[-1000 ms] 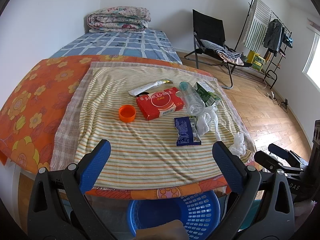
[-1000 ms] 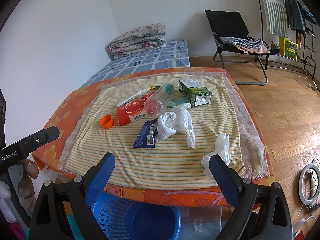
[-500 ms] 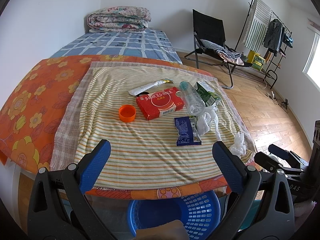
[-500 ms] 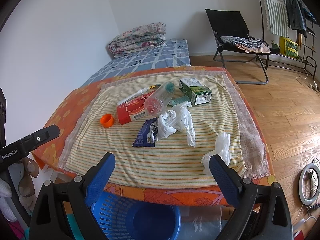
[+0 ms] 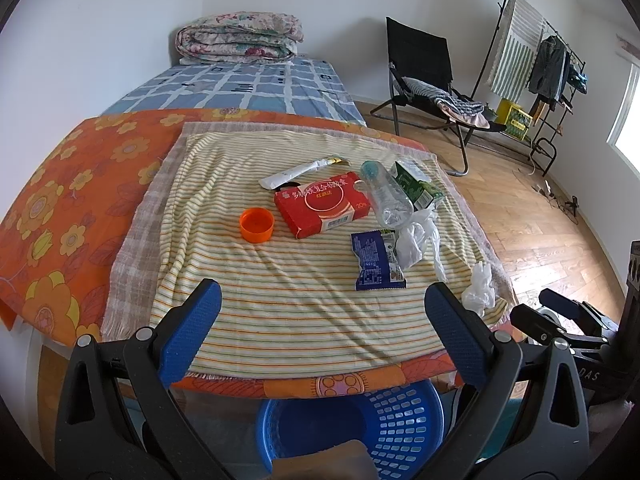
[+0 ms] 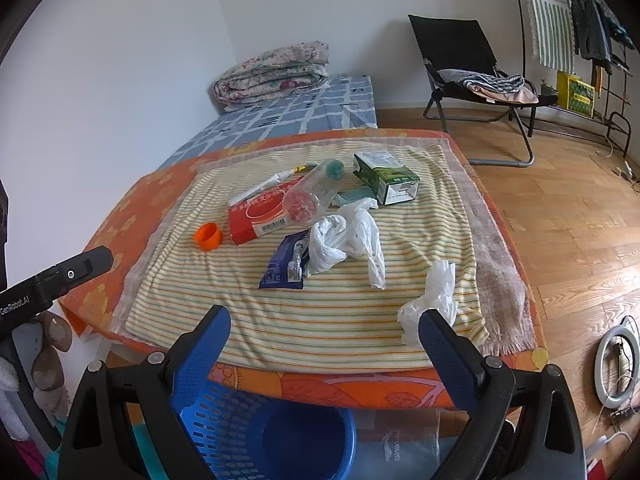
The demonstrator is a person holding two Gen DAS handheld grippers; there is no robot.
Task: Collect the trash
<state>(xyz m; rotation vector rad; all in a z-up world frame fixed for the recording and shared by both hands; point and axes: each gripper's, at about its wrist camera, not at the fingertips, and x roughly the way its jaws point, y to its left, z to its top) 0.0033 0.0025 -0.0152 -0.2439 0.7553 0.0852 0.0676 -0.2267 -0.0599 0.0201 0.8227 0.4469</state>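
Trash lies on a striped cloth point(image 5: 280, 300) point(image 6: 320, 320): an orange cap point(image 5: 257, 224) point(image 6: 209, 236), a red box point(image 5: 324, 204) point(image 6: 260, 216), a clear bottle point(image 5: 386, 198) point(image 6: 312, 198), a green carton point(image 5: 418, 188) point(image 6: 386, 178), a blue wrapper point(image 5: 374, 262) point(image 6: 286, 266), a white tube point(image 5: 300, 172) and crumpled white bags point(image 6: 348, 240) point(image 6: 434, 296). A blue basket point(image 5: 352, 428) point(image 6: 264, 436) stands on the floor below the table's near edge. My left gripper point(image 5: 320, 308) and right gripper point(image 6: 324, 332) hover open above that edge, holding nothing.
An orange flowered cover point(image 5: 60, 184) hangs over the table. Behind it is a bed point(image 5: 248, 88) with a folded quilt point(image 5: 240, 38). A black folding chair point(image 6: 472, 64) and a clothes rack point(image 5: 540, 64) stand on the wooden floor at the right. A ring light point(image 6: 618, 364) lies on the floor.
The right wrist view has crept slightly closer to the table. The left gripper and the trash have not moved.
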